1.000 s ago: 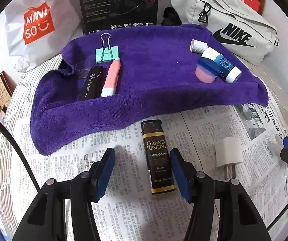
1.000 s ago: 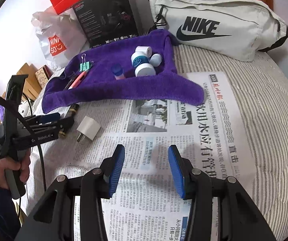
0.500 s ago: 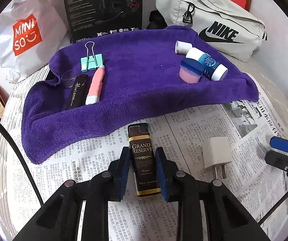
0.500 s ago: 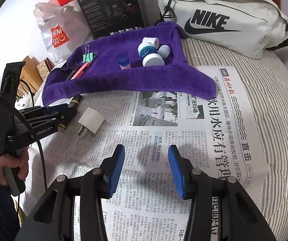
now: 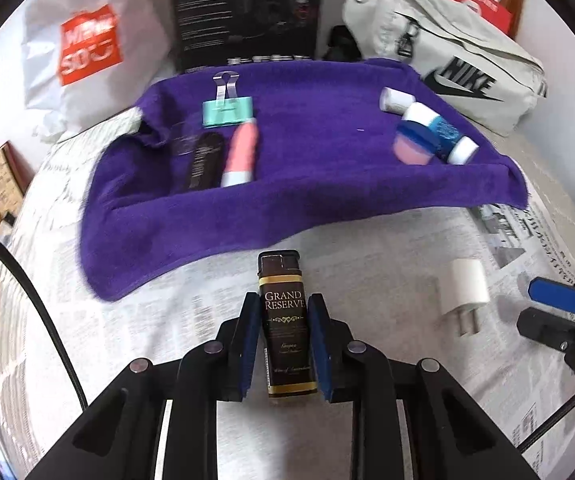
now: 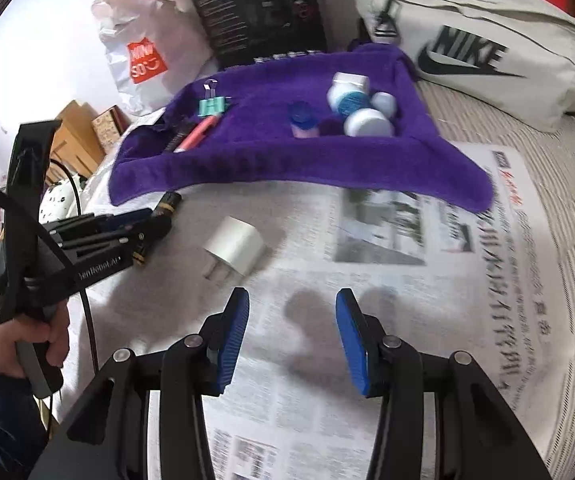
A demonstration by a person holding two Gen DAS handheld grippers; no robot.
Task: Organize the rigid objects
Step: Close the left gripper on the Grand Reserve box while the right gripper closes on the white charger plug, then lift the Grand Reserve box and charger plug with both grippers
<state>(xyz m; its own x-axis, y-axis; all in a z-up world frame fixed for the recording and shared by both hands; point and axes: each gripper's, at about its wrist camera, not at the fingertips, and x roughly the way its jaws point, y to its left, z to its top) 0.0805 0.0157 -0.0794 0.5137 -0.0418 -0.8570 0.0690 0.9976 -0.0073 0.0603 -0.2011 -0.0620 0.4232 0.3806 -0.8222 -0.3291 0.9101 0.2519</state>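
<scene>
The left gripper (image 5: pixel 283 344) is clamped on the brown lighter (image 5: pixel 285 320) labelled "Grand Reserve", its blue pads (image 5: pixel 249 340) pressed against both long sides while the lighter's black cap points toward 12 o'clock, just short of the near edge of the purple towel (image 5: pixel 307 184). Whether the lighter touches the newspaper (image 5: pixel 367 264) beneath it cannot be told. On the towel, toward 11 o'clock from the lighter, lie a teal binder clip (image 5: pixel 227 110), a black lighter (image 5: pixel 205 160) and a pink-and-white tube (image 5: pixel 241 152) side by side; toward 1 o'clock sit a small white cylinder (image 5: pixel 395 100), a blue-and-white bottle (image 5: pixel 439 136) on its side and a pink jar with a blue lid (image 5: pixel 411 144) touching that bottle. A white charger plug (image 5: pixel 465 288) rests on the newspaper at 3 o'clock from the lighter, prongs toward the camera. In the right wrist view the right gripper (image 6: pixel 292 332) hangs over bare newspaper with its fingers well apart and nothing between them, the charger plug (image 6: pixel 233 246) at its 11 o'clock. Behind the towel stand a white Miniso bag (image 5: pixel 83 48), a black box (image 5: pixel 247 12) and a grey Nike bag (image 5: pixel 459 60).
</scene>
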